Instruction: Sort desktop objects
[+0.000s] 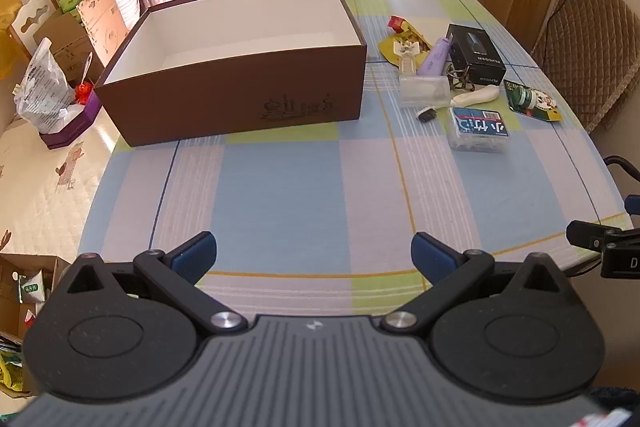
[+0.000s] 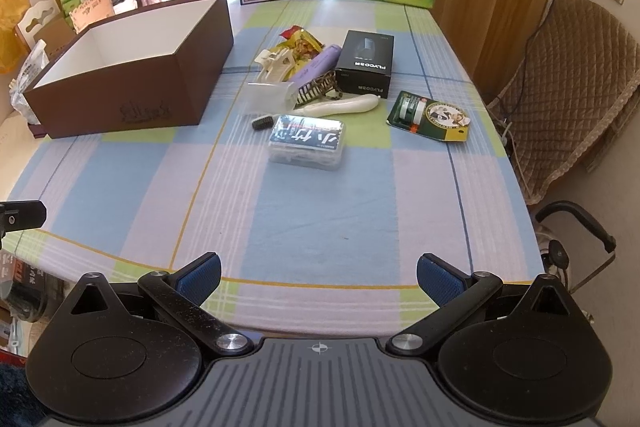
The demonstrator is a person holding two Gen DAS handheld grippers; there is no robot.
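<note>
The brown box (image 2: 128, 79) is sitting open at the left of the tabletop (image 2: 320, 211), its long axis running away toward the curtained window, and its white inside is showing no contents, though its floor is partly hidden by the near wall. To its right the clutter is lying near the tabletop's middle: a clear lidded case (image 2: 307, 142) with a blue label is lying crosswise nearest the tools, a white handle (image 2: 344, 105) is pointing left toward a small black brush head (image 2: 262, 123), a purple tube (image 2: 316, 67) is slanting away to the right, and a black carton (image 2: 366, 63) is lying lengthwise away from the camera. Something wiry beside the tube is too tangled to make out. A green carded pack (image 2: 430, 115) is lying furthest right. The left tool (image 1: 314, 254) and the right tool (image 2: 319, 275) are both hanging wide apart and empty over the checked cloth's near edge. A quilted chair (image 2: 568, 75) is standing at the right.
</note>
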